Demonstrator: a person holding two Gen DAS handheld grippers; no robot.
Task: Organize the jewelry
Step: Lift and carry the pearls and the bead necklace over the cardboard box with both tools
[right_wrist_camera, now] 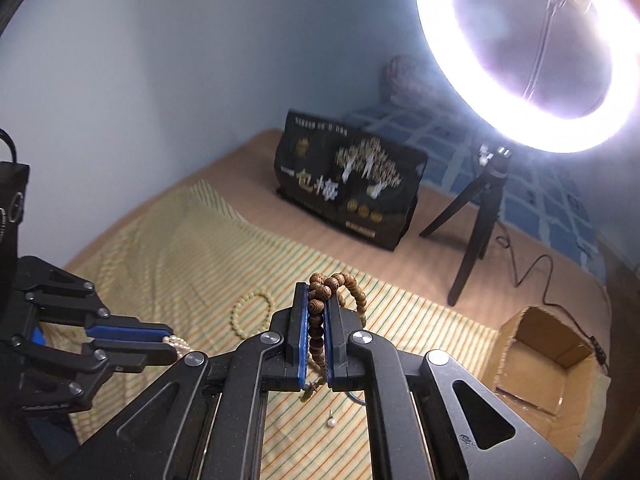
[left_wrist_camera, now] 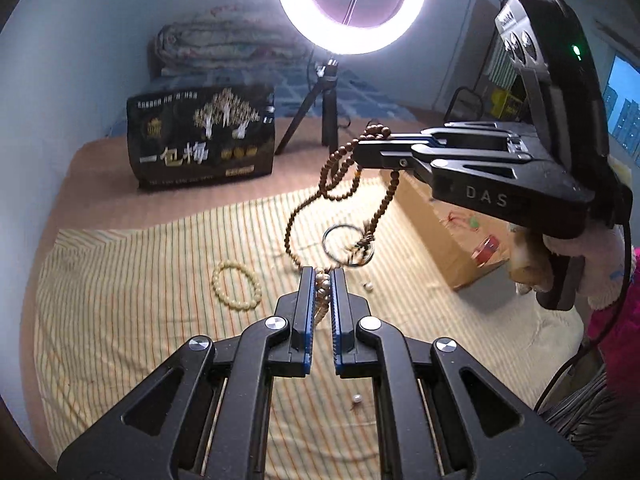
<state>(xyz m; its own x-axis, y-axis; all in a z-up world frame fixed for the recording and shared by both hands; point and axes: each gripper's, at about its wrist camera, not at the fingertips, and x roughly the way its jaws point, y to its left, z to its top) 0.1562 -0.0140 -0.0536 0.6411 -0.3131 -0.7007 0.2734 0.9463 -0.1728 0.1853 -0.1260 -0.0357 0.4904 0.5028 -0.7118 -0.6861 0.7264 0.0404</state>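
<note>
Pale blue walls (right_wrist_camera: 140, 80). Ring light (left_wrist_camera: 352, 4) on a tripod (right_wrist_camera: 476, 240), glaring. Striped cloth (left_wrist_camera: 140, 300) over a tan bed (right_wrist_camera: 400, 272); folded quilt (left_wrist_camera: 224, 46) behind; window (left_wrist_camera: 622, 116) at right.

Two hand-held grippers (left_wrist_camera: 322, 276) (right_wrist_camera: 317, 292), one brown bead strand (left_wrist_camera: 340, 160), one pearl strand (left_wrist_camera: 322, 280), one cream bead bracelet (left_wrist_camera: 236, 286), two loose pearls (left_wrist_camera: 368, 287) (left_wrist_camera: 357, 399), one dark bangle (left_wrist_camera: 348, 246), one cardboard box (right_wrist_camera: 540, 356), one ring light (left_wrist_camera: 352, 4).

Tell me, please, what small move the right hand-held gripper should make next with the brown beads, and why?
Probably carry them sideways over the cardboard box. The right hand-held gripper is shut on the brown bead string, which hangs clear above the striped cloth, and the box stands open beside it. The left hand-held gripper holds pale beads.
</note>
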